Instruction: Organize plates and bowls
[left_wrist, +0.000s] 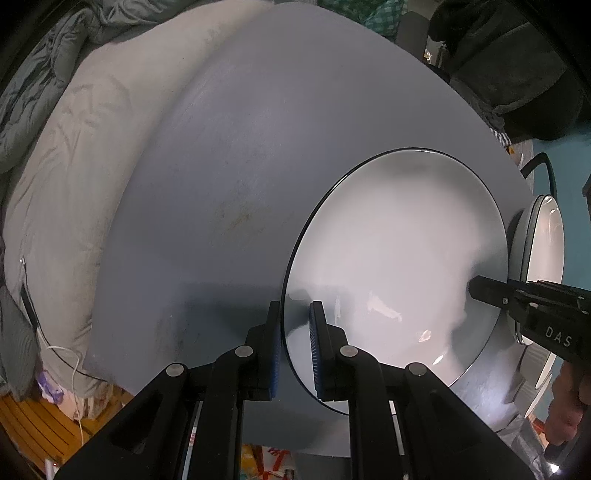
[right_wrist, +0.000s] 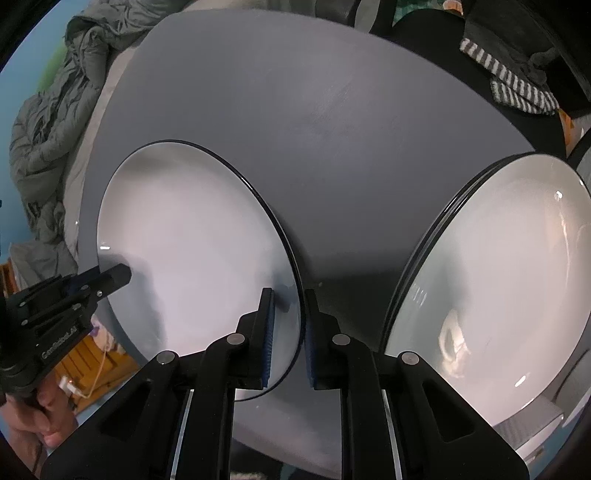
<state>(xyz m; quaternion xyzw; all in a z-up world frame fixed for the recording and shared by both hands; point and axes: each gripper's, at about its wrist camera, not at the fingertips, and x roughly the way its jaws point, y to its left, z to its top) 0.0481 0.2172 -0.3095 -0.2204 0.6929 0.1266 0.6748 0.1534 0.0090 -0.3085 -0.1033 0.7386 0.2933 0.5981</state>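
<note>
Left wrist | grey table (left_wrist: 229, 155) | rumpled bedding (left_wrist: 74, 122) beside | teal wall (right_wrist: 22, 66)

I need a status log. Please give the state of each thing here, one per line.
plate: empty, gripped at opposite rim edges by both grippers.
left gripper: shut on the plate rim.
right gripper: shut on the plate rim.
stack of plates: on the table, untouched.

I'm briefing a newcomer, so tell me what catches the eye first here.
A large white plate with a dark rim, pinched at opposite edges by the left claw and the right claw, above the grey table. To its right sits a stack of similar plates.
</note>
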